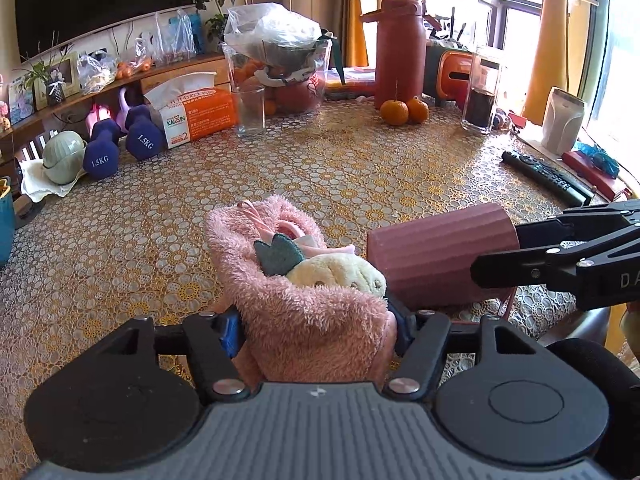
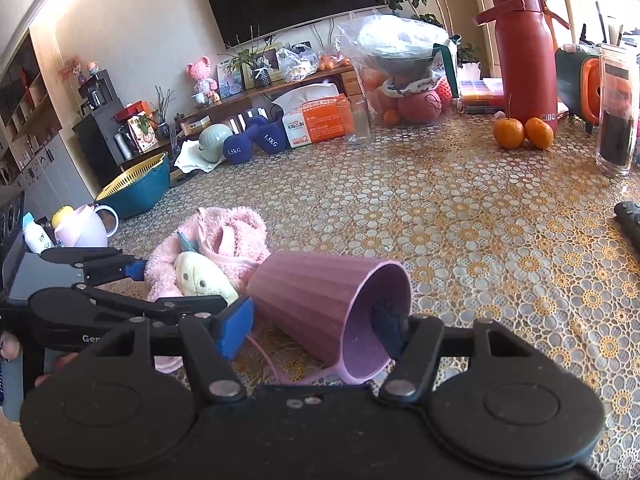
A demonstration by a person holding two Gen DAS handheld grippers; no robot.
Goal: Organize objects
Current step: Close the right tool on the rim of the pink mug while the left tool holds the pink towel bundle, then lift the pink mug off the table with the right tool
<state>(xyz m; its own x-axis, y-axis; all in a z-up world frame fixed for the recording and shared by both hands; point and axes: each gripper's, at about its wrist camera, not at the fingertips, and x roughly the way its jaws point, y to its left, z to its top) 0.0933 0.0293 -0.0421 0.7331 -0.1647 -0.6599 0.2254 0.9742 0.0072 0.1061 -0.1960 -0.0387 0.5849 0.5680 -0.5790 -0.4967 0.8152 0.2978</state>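
**Towel in the left, cup on its side for the right**

The left hand-held gripper (image 1: 316,330) had the pink towel (image 1: 296,280) right between its fingers, and from its own camera the blue pads looked pressed into the fluffy bundle on both sides, so it read as a grip on the towel. The bundle lay on the worktop (image 1: 360,184) directly ahead of that gripper, with a small cream stuffed toy (image 1: 340,274) tucked on top.

Just beside the towel, on its right, lay the pink ribbed cup (image 2: 320,300). It was tipped over, not upright. Its long axis ran across the worktop, base toward the towel, open mouth facing the right hand-held gripper (image 2: 316,330). In the right wrist view one pad sat inside the mouth and the other stood outside the wall. The jaws were fairly wide, and I could not tell whether the pads were really pinching the rim or only bracketing it.

So the judgement: the cup was the right hand's business, the towel the left's. Base and towel looked touching or nearly so, and the toy sat close to the cup's base. Any lift of the cup would probably need to turn the mouth upward, and the towel stood near enough to be nudged.
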